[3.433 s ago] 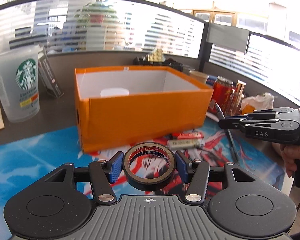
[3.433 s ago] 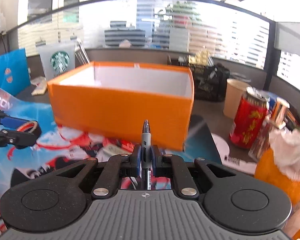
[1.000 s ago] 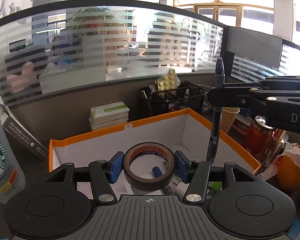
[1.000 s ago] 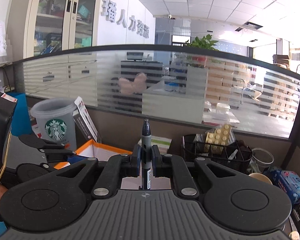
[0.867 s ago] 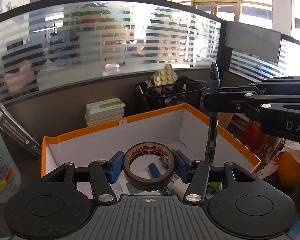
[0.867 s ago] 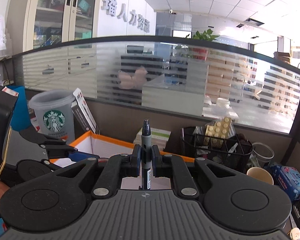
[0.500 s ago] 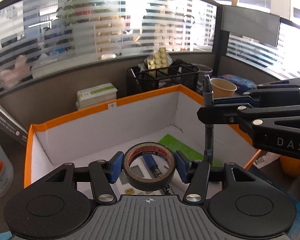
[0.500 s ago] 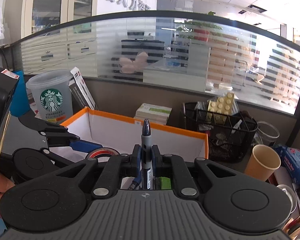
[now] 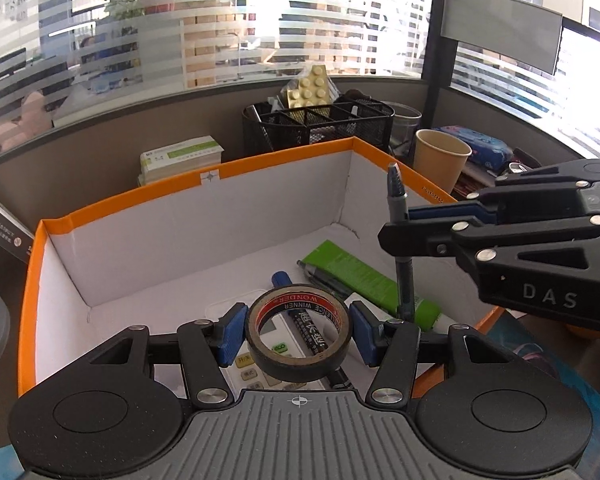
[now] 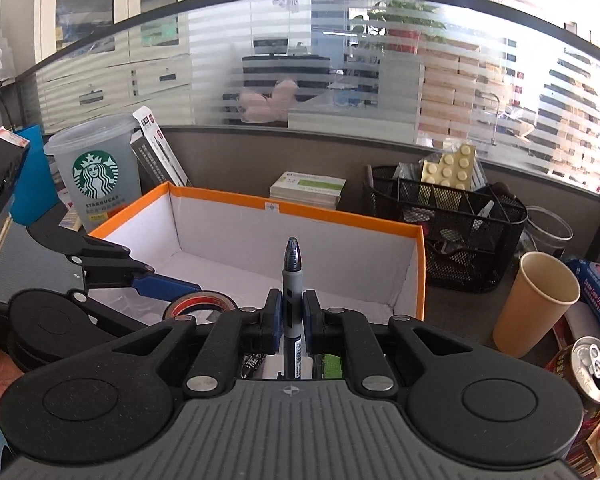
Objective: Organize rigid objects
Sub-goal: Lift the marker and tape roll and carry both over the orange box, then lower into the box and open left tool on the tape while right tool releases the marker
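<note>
My left gripper (image 9: 298, 332) is shut on a black roll of tape (image 9: 299, 366) with red lettering, held over the near part of the orange box (image 9: 260, 165). My right gripper (image 10: 291, 316) is shut on a grey pen (image 10: 291, 280) that stands upright between the blue pads. In the left wrist view that right gripper (image 9: 400, 226) reaches in from the right with the pen (image 9: 400, 256) over the box's right side. Inside the box lie a green tube (image 9: 364, 278), a blue-capped marker (image 9: 300, 320) and a white calculator (image 9: 256, 364).
A Starbucks cup (image 10: 96, 176) and a tilted carton (image 10: 156, 156) stand left of the box. Behind it are stacked small boxes (image 10: 308, 190) and a black mesh organiser (image 10: 444, 224). A paper cup (image 10: 536, 300) and an open red can (image 10: 588, 376) stand to the right.
Both grippers have sunk and tipped downward over the box, so its floor and contents now show. The tape and the pen stay held as before.
</note>
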`<state>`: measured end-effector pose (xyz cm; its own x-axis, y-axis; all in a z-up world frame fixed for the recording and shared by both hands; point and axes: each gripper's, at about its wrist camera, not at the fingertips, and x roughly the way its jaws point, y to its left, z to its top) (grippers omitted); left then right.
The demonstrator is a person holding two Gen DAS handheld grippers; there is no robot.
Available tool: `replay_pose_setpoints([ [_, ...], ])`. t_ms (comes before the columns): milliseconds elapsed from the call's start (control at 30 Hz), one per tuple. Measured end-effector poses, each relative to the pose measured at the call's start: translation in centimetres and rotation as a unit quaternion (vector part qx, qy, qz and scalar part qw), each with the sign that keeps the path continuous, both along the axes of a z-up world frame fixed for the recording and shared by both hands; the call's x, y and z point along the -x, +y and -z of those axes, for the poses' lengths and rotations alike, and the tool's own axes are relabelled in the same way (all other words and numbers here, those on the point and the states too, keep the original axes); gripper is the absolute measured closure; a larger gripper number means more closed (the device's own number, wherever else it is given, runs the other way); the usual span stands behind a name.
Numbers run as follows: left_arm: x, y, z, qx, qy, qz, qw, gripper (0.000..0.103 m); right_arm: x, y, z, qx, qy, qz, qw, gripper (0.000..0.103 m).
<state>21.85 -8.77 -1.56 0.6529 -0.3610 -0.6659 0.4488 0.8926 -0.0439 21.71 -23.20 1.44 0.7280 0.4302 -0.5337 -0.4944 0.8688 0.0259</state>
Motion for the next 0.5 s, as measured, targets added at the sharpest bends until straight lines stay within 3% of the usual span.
replay_pose_setpoints([
  [267,-0.7,0.1,-0.1,0.013,0.017,-0.005,0.9998,0.049,-1.3,-0.1,1.4,-0.008,0.028,0.001,1.000,0.093],
  [500,-1.9,-0.5,0.2,-0.033,0.010,-0.012,0.9993,0.050,-2.3,0.0,2.2,-0.004,0.046,0.003,0.999,0.093],
])
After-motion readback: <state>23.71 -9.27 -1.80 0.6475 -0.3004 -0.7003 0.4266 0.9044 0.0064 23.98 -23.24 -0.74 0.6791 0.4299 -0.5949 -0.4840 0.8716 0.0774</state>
